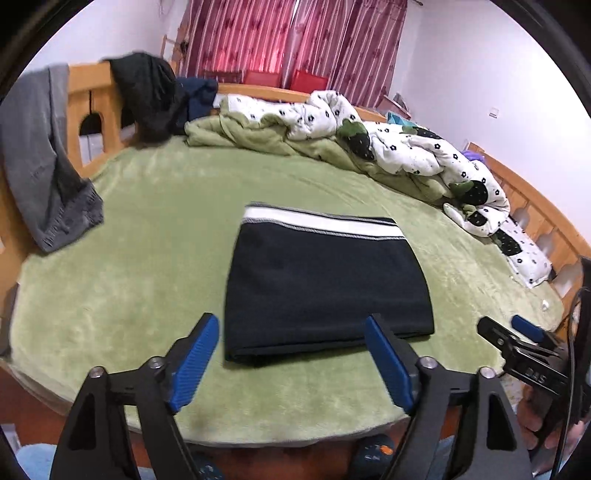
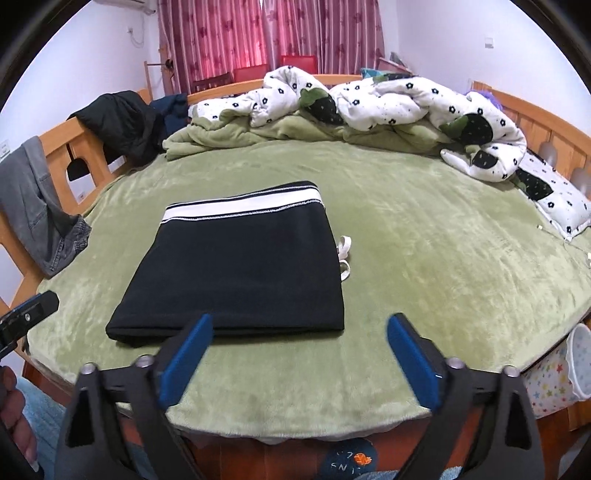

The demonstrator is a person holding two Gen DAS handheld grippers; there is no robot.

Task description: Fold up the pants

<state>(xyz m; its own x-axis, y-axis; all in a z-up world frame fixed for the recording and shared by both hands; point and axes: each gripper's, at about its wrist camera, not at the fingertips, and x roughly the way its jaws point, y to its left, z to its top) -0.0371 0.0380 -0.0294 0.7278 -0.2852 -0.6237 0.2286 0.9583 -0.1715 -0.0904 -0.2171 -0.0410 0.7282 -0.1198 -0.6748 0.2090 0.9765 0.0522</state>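
The bed (image 2: 424, 229) carries the pants (image 2: 236, 266), folded into a neat rectangle near its front edge. The folding looks finished. My left hand-held gripper (image 1: 291, 354) and right hand-held gripper (image 2: 299, 358) hover spread, empty; next I would only tuck the drawstring (image 2: 344, 258).

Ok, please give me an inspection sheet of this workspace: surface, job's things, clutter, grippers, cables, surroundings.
Surface: bed with green plush cover, mostly flat.
Job's things: black pants folded into a rectangle, white waistband at the far edge; white drawstring sticks out at the right side.
Clutter: rumpled quilt at the far side; grey garment and black garment hang over the wooden frame.
Grippers: left gripper open, empty; right gripper open, empty; both at the near edge.
Cables: black cable by the right gripper.
Surroundings: red curtains, star-patterned bin.
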